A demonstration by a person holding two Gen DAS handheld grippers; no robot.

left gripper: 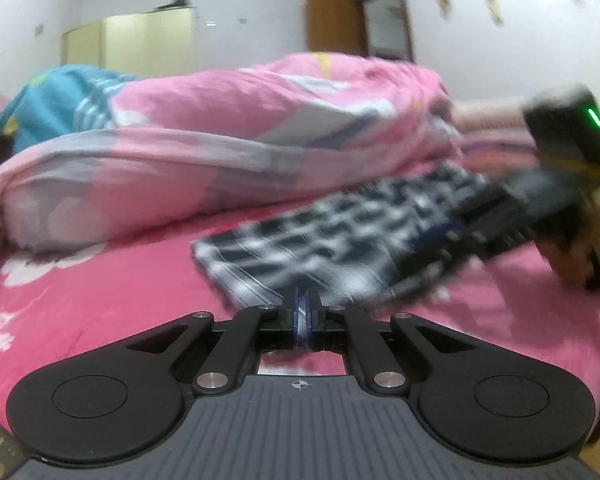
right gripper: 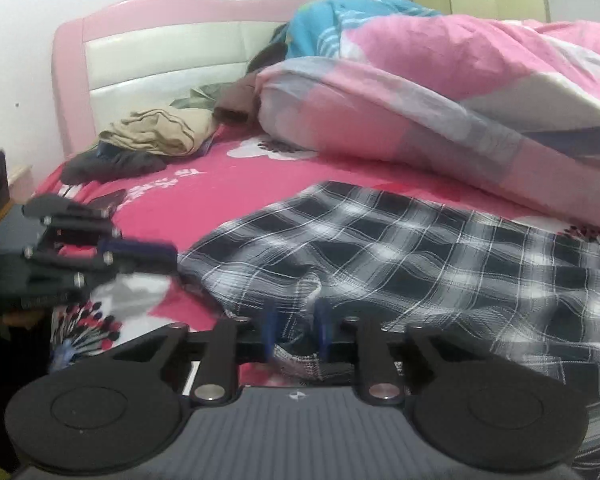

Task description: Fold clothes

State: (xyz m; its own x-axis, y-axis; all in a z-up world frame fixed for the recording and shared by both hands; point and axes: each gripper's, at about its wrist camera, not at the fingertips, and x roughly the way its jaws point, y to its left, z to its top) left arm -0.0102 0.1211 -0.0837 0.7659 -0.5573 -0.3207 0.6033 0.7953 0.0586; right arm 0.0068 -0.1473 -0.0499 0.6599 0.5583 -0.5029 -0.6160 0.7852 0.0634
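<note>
A black-and-white plaid garment (right gripper: 400, 248) lies spread on the pink bed sheet (right gripper: 228, 196); it also shows blurred in the left wrist view (left gripper: 332, 232). My left gripper (left gripper: 303, 312) has its blue pads pressed together at the garment's near edge; no cloth shows between them. It appears in the right wrist view (right gripper: 140, 250) at the garment's left corner. My right gripper (right gripper: 296, 330) has its fingers slightly apart with a fold of the plaid cloth between them. It appears blurred in the left wrist view (left gripper: 500, 220) on the garment's right side.
A bunched pink quilt (right gripper: 440, 92) lies behind the garment. A pile of beige and dark clothes (right gripper: 148, 140) sits near the pink headboard (right gripper: 160, 52). A dark phone-like object (right gripper: 106, 200) lies on the sheet. A wardrobe (left gripper: 140, 40) and a door (left gripper: 332, 16) stand behind.
</note>
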